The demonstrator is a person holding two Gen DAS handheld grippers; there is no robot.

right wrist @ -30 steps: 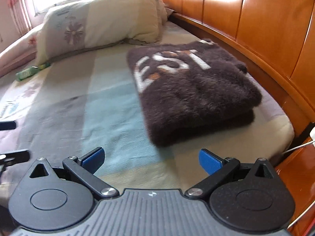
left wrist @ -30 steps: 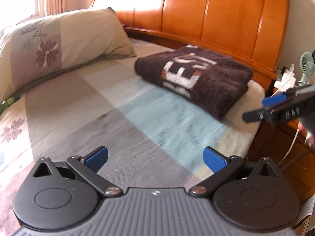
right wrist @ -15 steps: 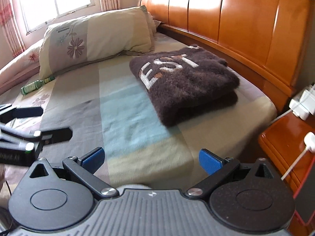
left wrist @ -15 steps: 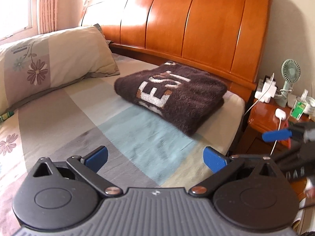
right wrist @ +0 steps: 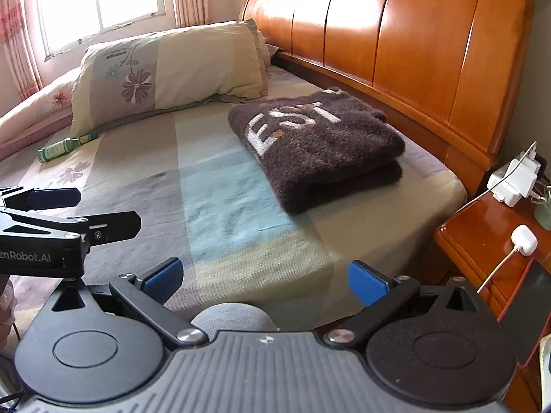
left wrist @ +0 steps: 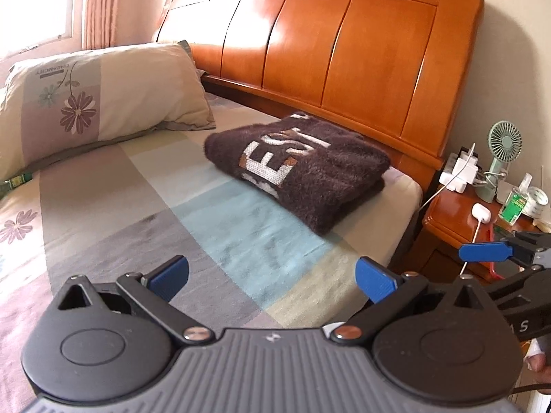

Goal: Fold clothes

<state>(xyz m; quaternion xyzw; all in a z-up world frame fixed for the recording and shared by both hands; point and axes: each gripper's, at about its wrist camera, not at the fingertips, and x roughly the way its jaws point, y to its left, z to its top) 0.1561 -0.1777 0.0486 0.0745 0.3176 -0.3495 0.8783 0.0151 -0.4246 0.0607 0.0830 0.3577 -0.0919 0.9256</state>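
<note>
**Both grippers empty, sweater folded on the bed**

The left gripper and right gripper are held wide open, nothing gripped, above the bed's near edge. The folded brown sweater is laid near the headboard, beside a pillow.

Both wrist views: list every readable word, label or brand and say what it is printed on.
"EST" in large pale letters, on the folded brown sweater; any further letters are hidden in the fold.
"CREAMCITY", on the flowered pillow, seen upside down.
"enRobot.AI", on the body of the left gripper, cut off at the frame edge.
"S", on the right gripper, remainder out of view.
Labels on the green bottle on the bed and the green bottle on the nightstand: too small to read.
</note>
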